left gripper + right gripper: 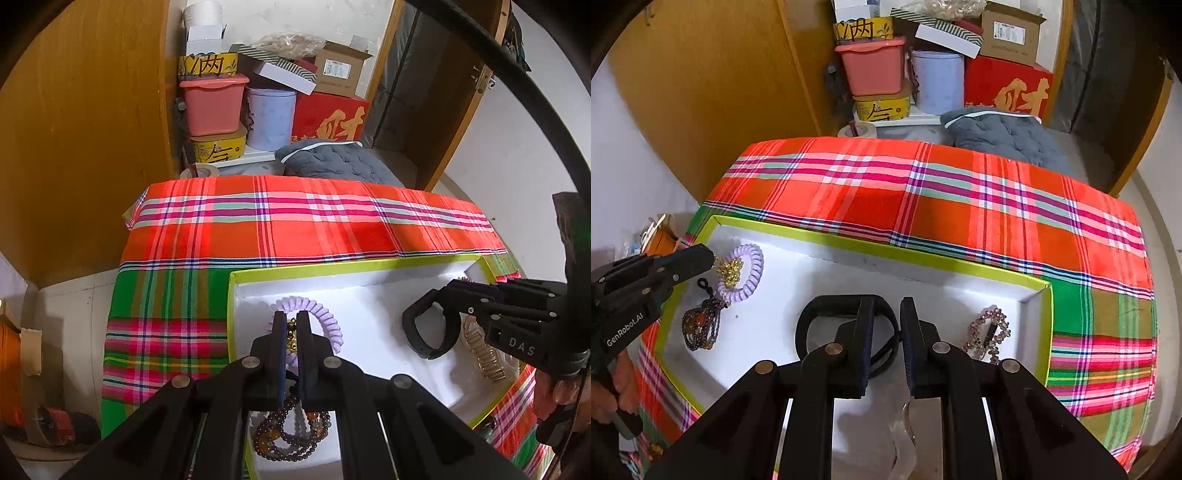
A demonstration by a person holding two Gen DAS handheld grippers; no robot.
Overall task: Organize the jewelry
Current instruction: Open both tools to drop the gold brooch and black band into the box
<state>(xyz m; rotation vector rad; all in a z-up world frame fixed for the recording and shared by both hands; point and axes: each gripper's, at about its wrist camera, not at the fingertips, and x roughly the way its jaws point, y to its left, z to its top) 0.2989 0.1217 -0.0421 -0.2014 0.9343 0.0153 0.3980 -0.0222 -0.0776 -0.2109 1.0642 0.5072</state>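
A white tray with a lime rim [332,266] [849,246] lies on the plaid cloth. My left gripper [291,318] [706,255] is shut on a gold chain [291,330] [729,271], which hangs over a lilac spiral hair tie [327,317] [748,275]. Dark beaded bracelets [291,434] [700,328] lie in the tray just below it. My right gripper [888,307] [455,287] is shut on a black wristband [812,321] [424,332] over the tray's middle. A rhinestone hair clip [990,332] lies at the tray's right end.
A gold stretch band [484,354] lies in the tray under the right gripper. The red and green plaid cloth [960,206] covers the table. Behind it are stacked boxes and tubs [214,107], a grey cushion [332,162] and a wooden door [85,140].
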